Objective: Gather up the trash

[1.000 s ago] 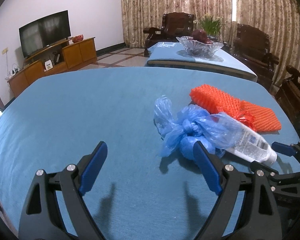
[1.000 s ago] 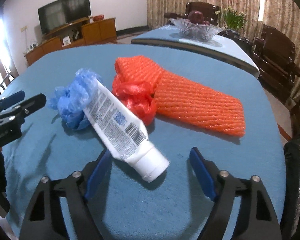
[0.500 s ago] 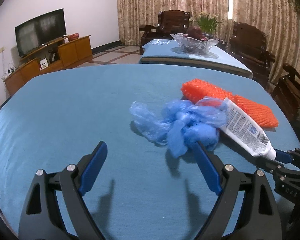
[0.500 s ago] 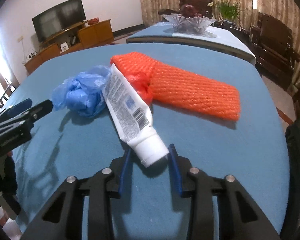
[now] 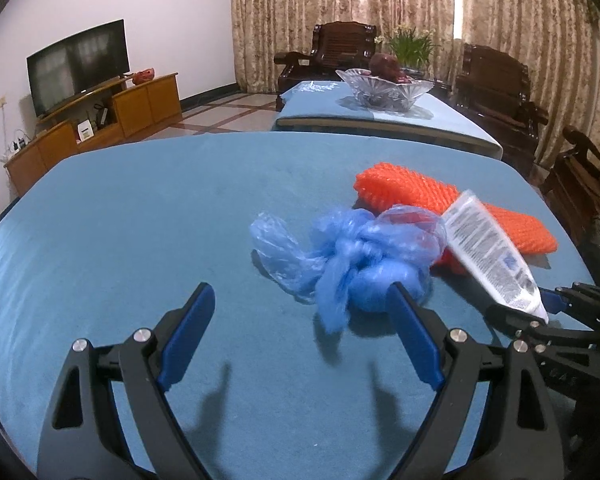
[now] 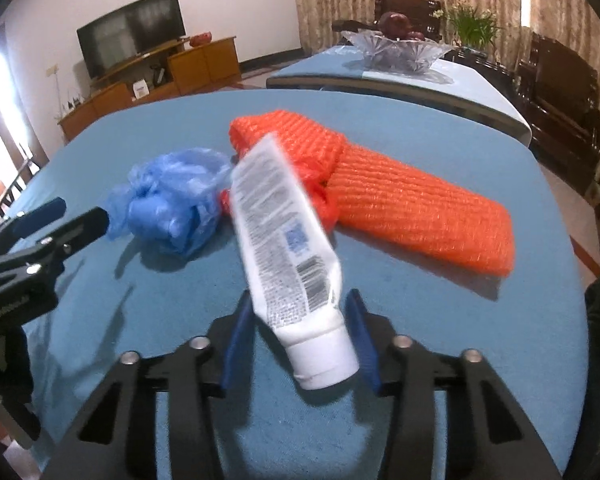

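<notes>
- The white tube [image 6: 288,248] with printed text on it is between the two blue pads of the right gripper [image 6: 300,344]. Its cap end is low, near the camera, and its flat end points up and away, lifted above the table.
- According to the reading, the jaws of the right gripper are opening a little at this moment, but in the right wrist view the pads are pressed on the tube near its cap.
- In the left wrist view the same tube [image 5: 488,256] stands tilted at the right side, with its cap end inside the tips of the right gripper [image 5: 540,308].
- Just beside the tube lies a crumpled blue plastic bag [image 5: 352,256] on the blue tablecloth [image 5: 140,216]. In the right wrist view it [image 6: 172,200] is to the left of the tube.
- Behind the tube lies an orange foam net [image 6: 400,196], long and flat. A small piece of red plastic [image 6: 320,196] is between the net and the blue bag; whether it touches the tube I cannot tell.
- The left gripper [image 5: 300,332] has its jaws wide apart, and nothing is between them. Its right pad is just in front of the blue bag; whether it touches the bag I cannot tell.
- Farther away there is a second table with a glass bowl [image 5: 384,88], dark wooden chairs [image 5: 496,80], curtains and a television [image 5: 76,68] on a wooden cabinet.
</notes>
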